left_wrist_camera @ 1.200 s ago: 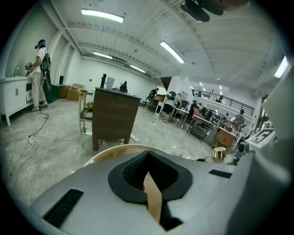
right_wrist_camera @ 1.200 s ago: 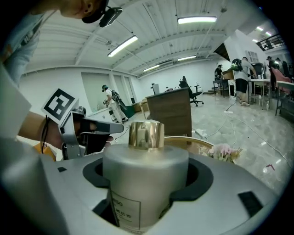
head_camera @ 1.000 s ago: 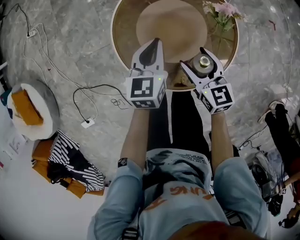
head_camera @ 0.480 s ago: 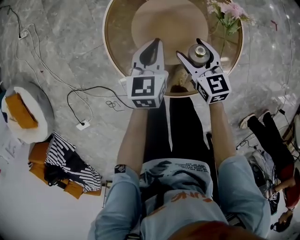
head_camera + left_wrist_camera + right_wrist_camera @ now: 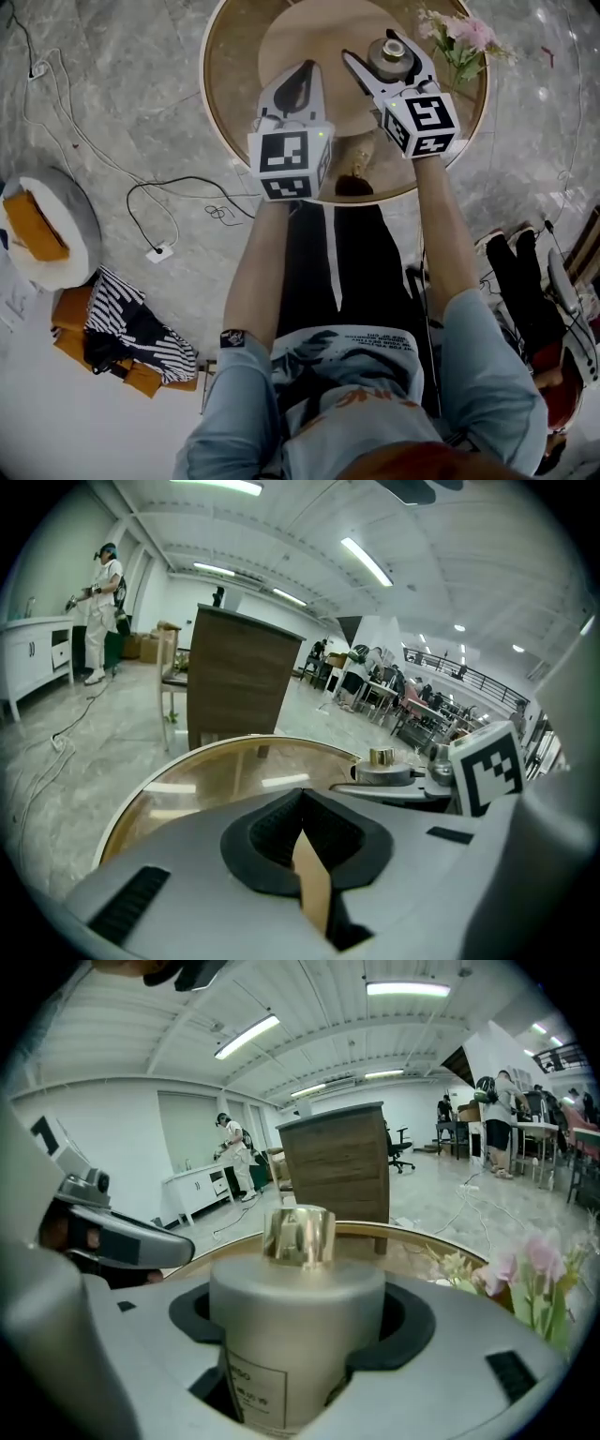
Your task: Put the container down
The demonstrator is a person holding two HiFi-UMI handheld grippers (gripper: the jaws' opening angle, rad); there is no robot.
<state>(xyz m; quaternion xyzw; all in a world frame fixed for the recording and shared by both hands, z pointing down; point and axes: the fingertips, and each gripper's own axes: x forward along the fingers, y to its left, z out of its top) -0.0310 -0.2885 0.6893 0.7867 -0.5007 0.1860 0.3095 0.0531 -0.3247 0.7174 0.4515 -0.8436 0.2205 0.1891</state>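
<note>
The container (image 5: 295, 1335) is a pale grey cylinder with a shiny gold cap and a printed label. My right gripper (image 5: 386, 54) is shut on it and holds it upright above the far right part of the round wooden table (image 5: 234, 94); the container (image 5: 391, 52) shows between the jaws in the head view. My left gripper (image 5: 298, 92) hangs over the table's near middle, jaws shut with nothing between them. In the left gripper view the gripper (image 5: 302, 832) is closed, with the container (image 5: 382, 767) off to the right.
A bunch of pink flowers (image 5: 461, 37) stands at the table's right edge, close to the right gripper. A lighter round inlay (image 5: 314, 42) fills the table's centre. Cables (image 5: 159, 220) and striped cloth (image 5: 131, 328) lie on the floor at left. A brown cabinet (image 5: 336, 1171) stands beyond the table.
My right gripper has carried the container forward, from the table's near edge to over the far right part. The left gripper has barely moved.
</note>
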